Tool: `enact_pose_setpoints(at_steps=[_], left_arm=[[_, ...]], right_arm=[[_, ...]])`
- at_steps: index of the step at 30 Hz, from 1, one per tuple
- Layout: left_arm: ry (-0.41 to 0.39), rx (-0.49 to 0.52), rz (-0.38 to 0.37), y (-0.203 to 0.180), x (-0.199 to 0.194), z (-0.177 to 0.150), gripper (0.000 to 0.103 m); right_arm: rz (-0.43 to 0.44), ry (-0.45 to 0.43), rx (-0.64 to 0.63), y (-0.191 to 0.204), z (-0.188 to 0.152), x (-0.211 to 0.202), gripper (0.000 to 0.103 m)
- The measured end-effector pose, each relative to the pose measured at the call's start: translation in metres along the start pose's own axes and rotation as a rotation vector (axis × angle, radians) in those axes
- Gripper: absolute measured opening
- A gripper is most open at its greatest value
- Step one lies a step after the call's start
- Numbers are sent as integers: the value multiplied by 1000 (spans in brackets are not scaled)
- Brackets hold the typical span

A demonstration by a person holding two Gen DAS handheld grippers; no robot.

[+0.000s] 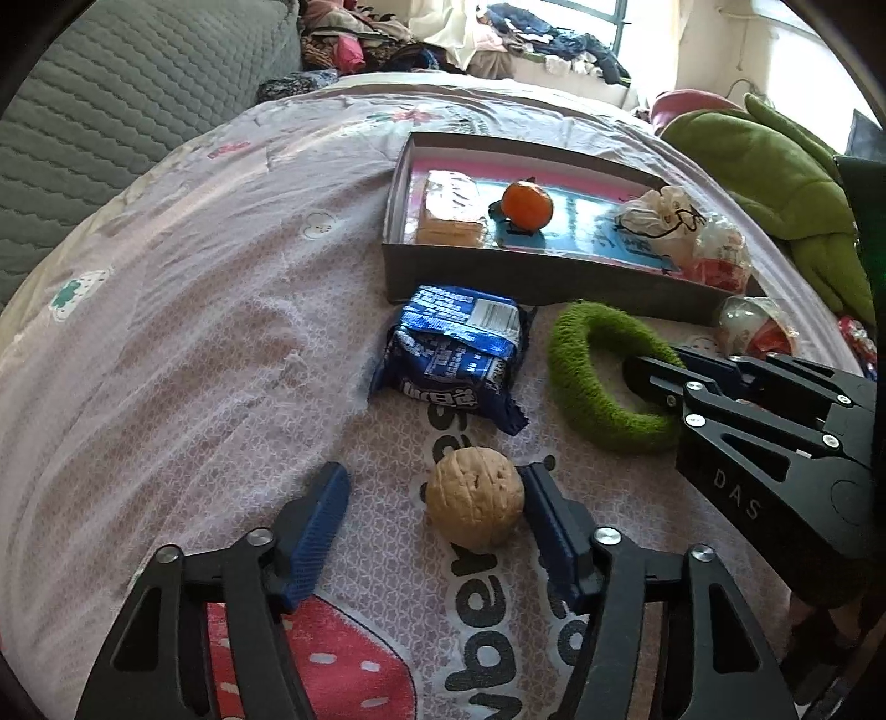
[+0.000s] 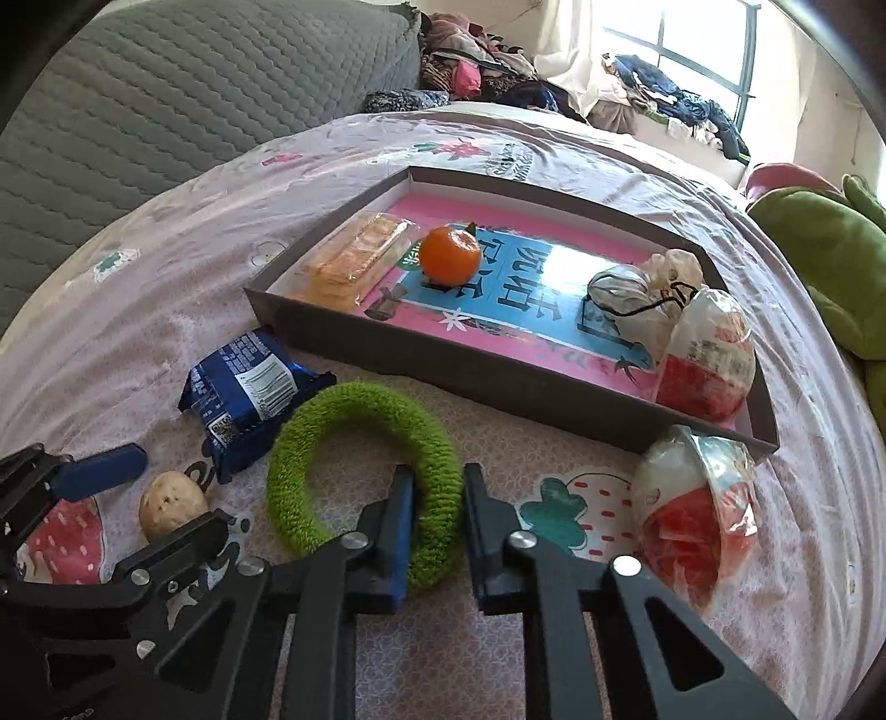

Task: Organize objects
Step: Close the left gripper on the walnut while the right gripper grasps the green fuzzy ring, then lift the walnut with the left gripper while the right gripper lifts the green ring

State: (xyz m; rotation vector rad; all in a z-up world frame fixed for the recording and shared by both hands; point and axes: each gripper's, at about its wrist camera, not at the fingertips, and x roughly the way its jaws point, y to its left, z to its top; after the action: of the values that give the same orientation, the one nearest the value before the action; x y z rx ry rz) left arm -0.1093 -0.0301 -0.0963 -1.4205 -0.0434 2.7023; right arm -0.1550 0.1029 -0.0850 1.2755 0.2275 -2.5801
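A walnut [image 1: 475, 497] lies on the bed between the fingers of my open left gripper [image 1: 434, 493], close to the right finger; it also shows in the right wrist view [image 2: 173, 503]. My right gripper [image 2: 437, 487] is shut on the rim of a green fuzzy ring [image 2: 365, 476], seen too in the left wrist view [image 1: 606, 382]. A blue snack packet [image 1: 459, 354] lies beyond the walnut. A shallow box [image 2: 498, 387] holds a cracker pack [image 2: 354, 260], an orange [image 2: 449, 256], a white pouch [image 2: 637, 304] and a wrapped egg toy [image 2: 706, 360].
A second wrapped egg toy [image 2: 695, 509] lies on the sheet right of my right gripper. A green plush toy [image 1: 775, 183] lies at the far right. A grey quilted cushion [image 1: 111, 111] and piled clothes [image 1: 526, 39] border the bed at the back.
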Motion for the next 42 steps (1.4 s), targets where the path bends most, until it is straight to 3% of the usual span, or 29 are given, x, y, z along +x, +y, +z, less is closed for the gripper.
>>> enact_pose_setpoints(at_steps=[4,24,42], left_arm=[[-3,14,-17,-3,0,0,33],[-84,35,8,-7,-31,-1,33],[-177,43,22,-24,-88,-6,33]], right_arm=[[38,-3,27,-6,0,-2,14],[70,-80,72,-20,-9,-52,14],[16,-215,62,-11,-24,-132,14]])
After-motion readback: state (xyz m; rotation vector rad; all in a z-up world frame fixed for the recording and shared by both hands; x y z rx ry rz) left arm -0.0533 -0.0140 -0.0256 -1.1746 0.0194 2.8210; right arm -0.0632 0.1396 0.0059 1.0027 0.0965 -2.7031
